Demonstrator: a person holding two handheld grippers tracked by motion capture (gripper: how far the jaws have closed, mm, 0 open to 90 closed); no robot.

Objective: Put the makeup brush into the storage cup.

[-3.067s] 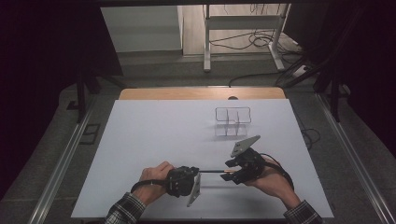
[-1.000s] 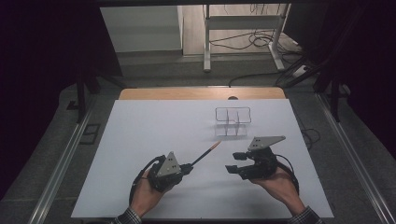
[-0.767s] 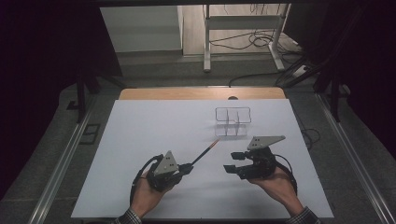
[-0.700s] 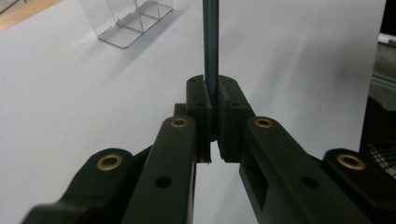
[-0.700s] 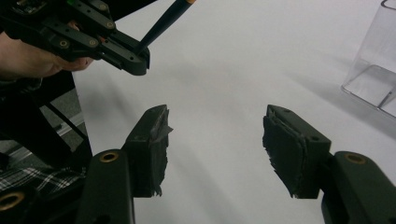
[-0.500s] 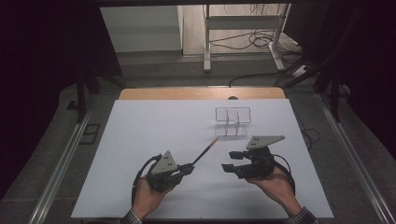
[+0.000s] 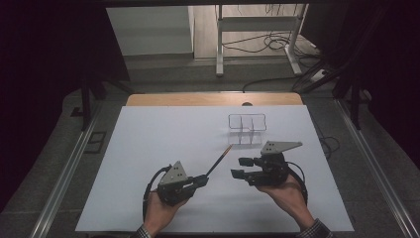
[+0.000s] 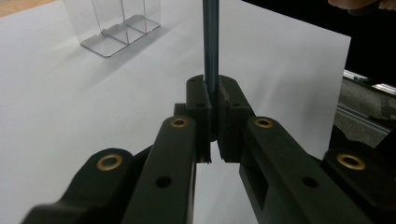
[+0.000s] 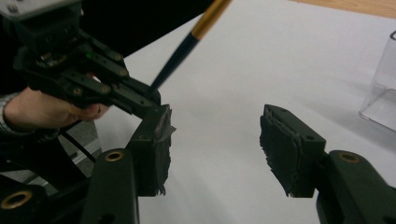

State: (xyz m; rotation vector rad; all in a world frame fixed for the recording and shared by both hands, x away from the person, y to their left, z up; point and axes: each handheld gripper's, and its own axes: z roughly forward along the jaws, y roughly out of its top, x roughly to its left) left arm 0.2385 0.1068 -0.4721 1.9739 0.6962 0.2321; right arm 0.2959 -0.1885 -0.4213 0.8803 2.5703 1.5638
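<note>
On the white table (image 7: pixel 148 148), which spans the scene from a wooden far edge to the person's near side, a clear plastic organizer (image 7: pixel 247 128) with open compartments stands right of centre toward the far side. Nearer, at the left, the left gripper (image 7: pixel 202 180) sits in the person's left hand (image 7: pixel 157 213) and points toward the far right. Its jaws are pressed together on the dark end of a pencil (image 7: pixel 218 161), a slim shaft with a yellowish far tip that slants up toward the organizer without reaching it. From the left gripper view, the pencil (image 8: pixel 211 42) rises straight from between the closed pads (image 8: pixel 199 100), with the organizer (image 8: pixel 113 23) well beyond at the upper left. At the near right, the right gripper (image 7: pixel 241 167) rests in the right hand (image 7: pixel 285 191), facing left toward the pencil. Its jaws stand partly apart, have just been closing slightly, and hold nothing; the right gripper view shows bare table between its pads (image 9: pixel 156 140).
</note>
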